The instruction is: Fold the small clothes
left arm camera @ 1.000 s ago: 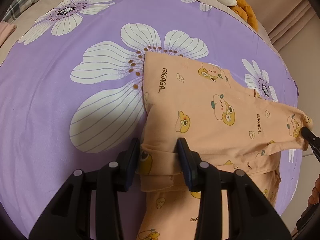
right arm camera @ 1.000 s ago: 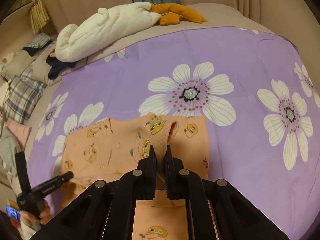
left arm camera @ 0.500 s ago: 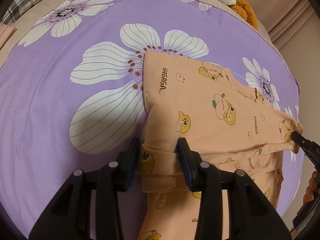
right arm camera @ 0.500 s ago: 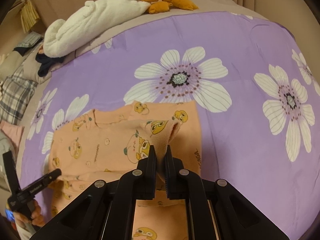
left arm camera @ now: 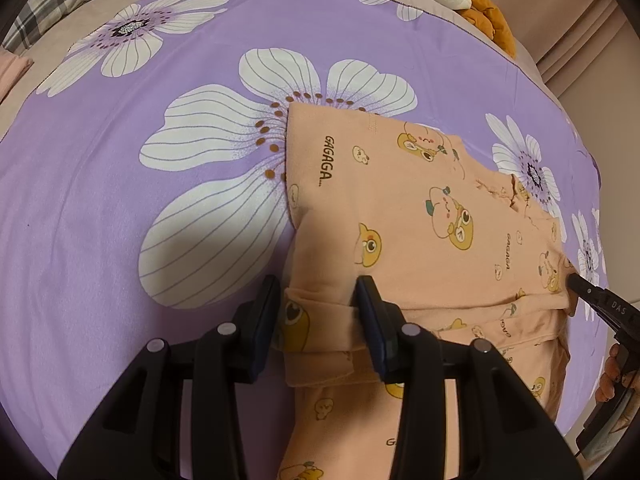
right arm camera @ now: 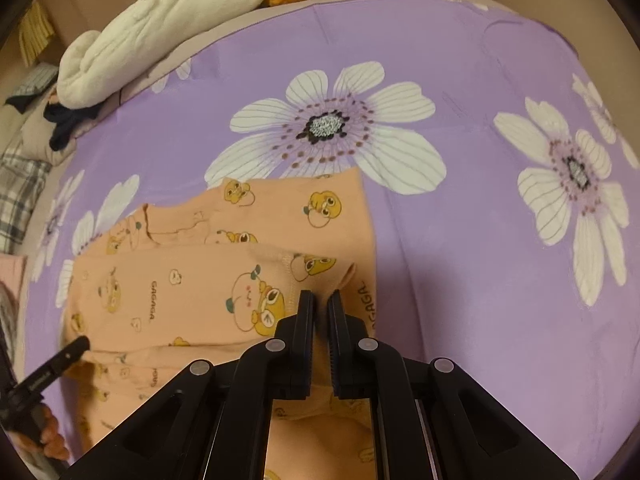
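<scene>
On the purple bedsheet (left arm camera: 120,208), wide room surrounds the peach garment (left arm camera: 400,208); left hand-held gripper (left arm camera: 318,310) spread around its folded edge, right hand-held gripper (right arm camera: 321,312) pinching cloth.

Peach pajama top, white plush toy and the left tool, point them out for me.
peach pajama top (left arm camera: 404,208), left wrist view, flat printed front.
white plush toy (right arm camera: 160,36), right wrist view, middle of its body.
left tool (left arm camera: 316,316), left wrist view, gap between its fingertips, over the cuff.

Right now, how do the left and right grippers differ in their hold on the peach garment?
The left gripper stands wide open, a folded cuff band between its fingers; the right gripper is nearly shut, pinching a raised fold. Left sits at the peach garment's near-left edge, right at the opposite side. Both are low over the purple sheet.
</scene>
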`<state>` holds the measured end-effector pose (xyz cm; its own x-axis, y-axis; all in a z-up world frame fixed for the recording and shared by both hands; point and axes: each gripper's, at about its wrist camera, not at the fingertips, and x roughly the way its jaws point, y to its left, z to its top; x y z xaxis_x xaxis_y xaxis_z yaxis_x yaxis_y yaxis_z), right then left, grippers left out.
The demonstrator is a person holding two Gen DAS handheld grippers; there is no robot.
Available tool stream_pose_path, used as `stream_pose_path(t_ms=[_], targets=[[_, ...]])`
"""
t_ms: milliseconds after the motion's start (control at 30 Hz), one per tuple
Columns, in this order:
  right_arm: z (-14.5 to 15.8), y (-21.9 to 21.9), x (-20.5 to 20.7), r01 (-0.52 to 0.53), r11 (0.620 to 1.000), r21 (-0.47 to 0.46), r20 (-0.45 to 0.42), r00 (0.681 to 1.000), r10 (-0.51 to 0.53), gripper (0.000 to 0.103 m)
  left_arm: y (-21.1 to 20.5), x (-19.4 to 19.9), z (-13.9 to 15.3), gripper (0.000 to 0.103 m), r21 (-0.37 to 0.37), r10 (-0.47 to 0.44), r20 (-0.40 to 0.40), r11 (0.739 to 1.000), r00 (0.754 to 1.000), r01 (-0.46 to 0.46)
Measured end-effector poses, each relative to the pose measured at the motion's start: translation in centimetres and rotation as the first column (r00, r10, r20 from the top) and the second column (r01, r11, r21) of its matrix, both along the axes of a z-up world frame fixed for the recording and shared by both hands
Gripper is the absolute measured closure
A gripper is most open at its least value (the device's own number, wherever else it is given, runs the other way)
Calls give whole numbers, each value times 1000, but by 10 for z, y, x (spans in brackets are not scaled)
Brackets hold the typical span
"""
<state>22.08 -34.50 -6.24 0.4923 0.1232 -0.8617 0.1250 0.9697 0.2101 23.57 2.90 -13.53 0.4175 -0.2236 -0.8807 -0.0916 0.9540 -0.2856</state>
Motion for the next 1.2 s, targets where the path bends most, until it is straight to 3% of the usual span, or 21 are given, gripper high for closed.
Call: stream_pose_path(t_ms=[933,1200], targets=[[-23,8,3,9,999,-52,-18,1000,-10,95,2,0,1,61,-16,28,-18,999,999,-28],[-20,8,2,5,998,-62,-12,1000,-6,95,4,-9,18,63,-15,46,-4,999,999,-46]])
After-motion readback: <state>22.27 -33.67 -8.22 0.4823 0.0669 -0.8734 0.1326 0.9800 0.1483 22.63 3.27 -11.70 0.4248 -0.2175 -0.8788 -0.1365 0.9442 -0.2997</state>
